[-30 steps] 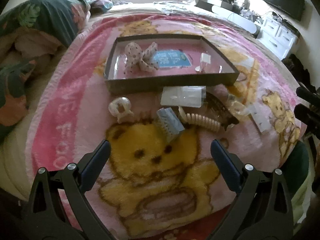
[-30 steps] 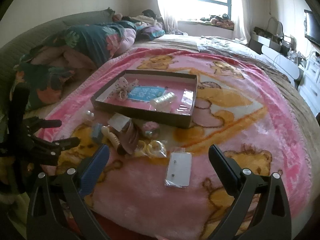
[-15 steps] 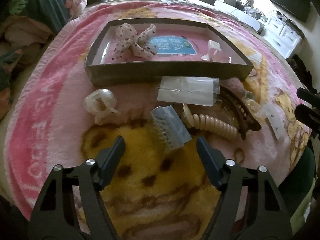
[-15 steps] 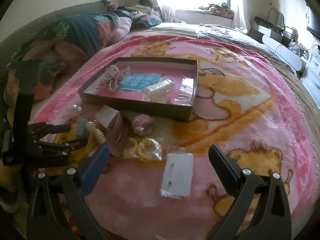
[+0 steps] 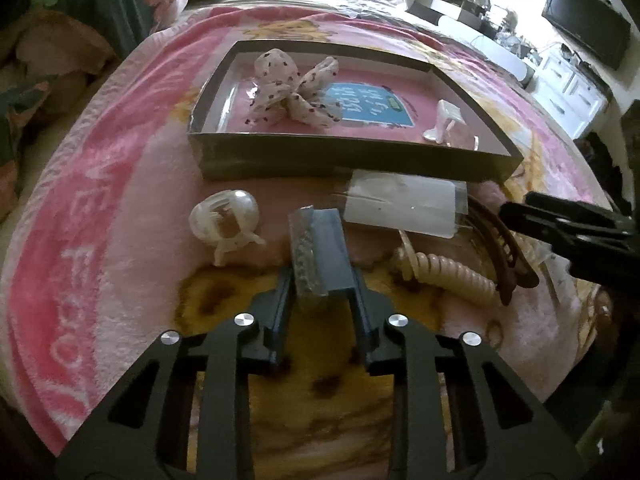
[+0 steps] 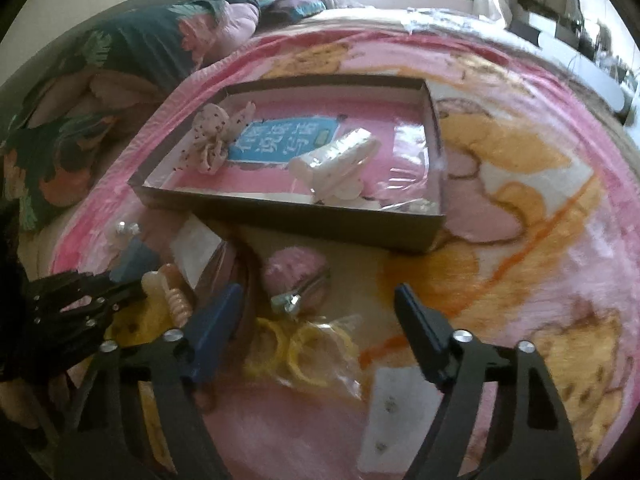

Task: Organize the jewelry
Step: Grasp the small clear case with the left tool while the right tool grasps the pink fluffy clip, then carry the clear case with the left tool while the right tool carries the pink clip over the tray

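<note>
Left gripper (image 5: 320, 300): its fingers (image 5: 280, 304) have just been closing and now sit clamped on the near end of the blue hair clip (image 5: 320, 252), one on each side.
Blue hair clip: lies on the pink blanket (image 5: 132, 216) in front of the box (image 5: 340, 156), between the white claw clip (image 5: 224, 220) and the cream spiral clip (image 5: 448, 276); a strip of small stones runs along its left edge.
Right gripper (image 6: 320, 324): its fingers (image 6: 216, 320) stand apart, have just been narrowing, and hold nothing; the bag of yellow rings (image 6: 308, 352) lies on the blanket between them.
Box: shallow, dark-walled and pink inside, resting on the blanket; it holds a spotted fabric bow (image 5: 292, 92), a blue card (image 5: 368, 106) and a white clip in clear wrapping (image 6: 336, 160).
Pile in front of the box: a clear flat packet (image 5: 404, 208) touches the box's near wall; the brown claw clip (image 5: 504, 248) curves around the far side of the cream spiral clip; a pink fuzzy clip (image 6: 296, 276) lies just beyond the yellow rings.
Earring card (image 6: 384, 412): a white card in plastic, near the right gripper's right finger.
Bed: the blanket with yellow bear pictures covers it, and a dark floral quilt (image 6: 132, 48) is bunched at the far left.
</note>
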### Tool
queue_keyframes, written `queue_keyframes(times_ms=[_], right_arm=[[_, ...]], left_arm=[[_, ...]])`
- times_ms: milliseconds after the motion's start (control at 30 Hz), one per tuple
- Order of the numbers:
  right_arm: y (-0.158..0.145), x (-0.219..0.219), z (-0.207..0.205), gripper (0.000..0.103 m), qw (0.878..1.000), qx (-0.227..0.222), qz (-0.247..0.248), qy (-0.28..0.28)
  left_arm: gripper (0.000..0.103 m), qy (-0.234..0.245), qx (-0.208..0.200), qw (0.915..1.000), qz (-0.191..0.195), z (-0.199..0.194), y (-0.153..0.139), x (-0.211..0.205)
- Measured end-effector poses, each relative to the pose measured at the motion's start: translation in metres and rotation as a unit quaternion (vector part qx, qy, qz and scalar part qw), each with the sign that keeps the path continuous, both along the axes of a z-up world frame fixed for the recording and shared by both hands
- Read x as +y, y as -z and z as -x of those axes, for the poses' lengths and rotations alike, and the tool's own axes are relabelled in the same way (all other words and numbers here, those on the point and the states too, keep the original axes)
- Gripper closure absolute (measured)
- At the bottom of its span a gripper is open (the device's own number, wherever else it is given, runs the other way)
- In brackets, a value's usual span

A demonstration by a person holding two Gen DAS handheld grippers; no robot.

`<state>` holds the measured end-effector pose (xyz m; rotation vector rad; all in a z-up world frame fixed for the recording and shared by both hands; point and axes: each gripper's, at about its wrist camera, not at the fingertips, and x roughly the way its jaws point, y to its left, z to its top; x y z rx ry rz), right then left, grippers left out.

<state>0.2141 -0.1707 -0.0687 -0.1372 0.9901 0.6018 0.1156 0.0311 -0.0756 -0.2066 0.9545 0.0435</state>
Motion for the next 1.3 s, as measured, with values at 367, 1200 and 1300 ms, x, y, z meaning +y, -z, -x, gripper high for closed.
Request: queue_keyframes(times_ms=[367,1200,1300], right_arm=[[0.01,0.009,-0.004,0.07,1.0,0.005,-0.001,0.002],[-0.079,-0.099,0.038,0.07,0.989,-0.1,-0.075,0.073],[-0.089,-0.104,0.036,0.07,0.987,-0.115,-0.077,0.076]], left_arm=[[0.085,0.003,-0.005,0.9998,0.018,0.003,-0.002,0.006],[0.085,0.04,-0.075,0.9962,0.018,-0.002,-0.074,-0.02],[0.085,0.045,-0.084,0.9953,0.012,-0.01,-0.083,-0.023]])
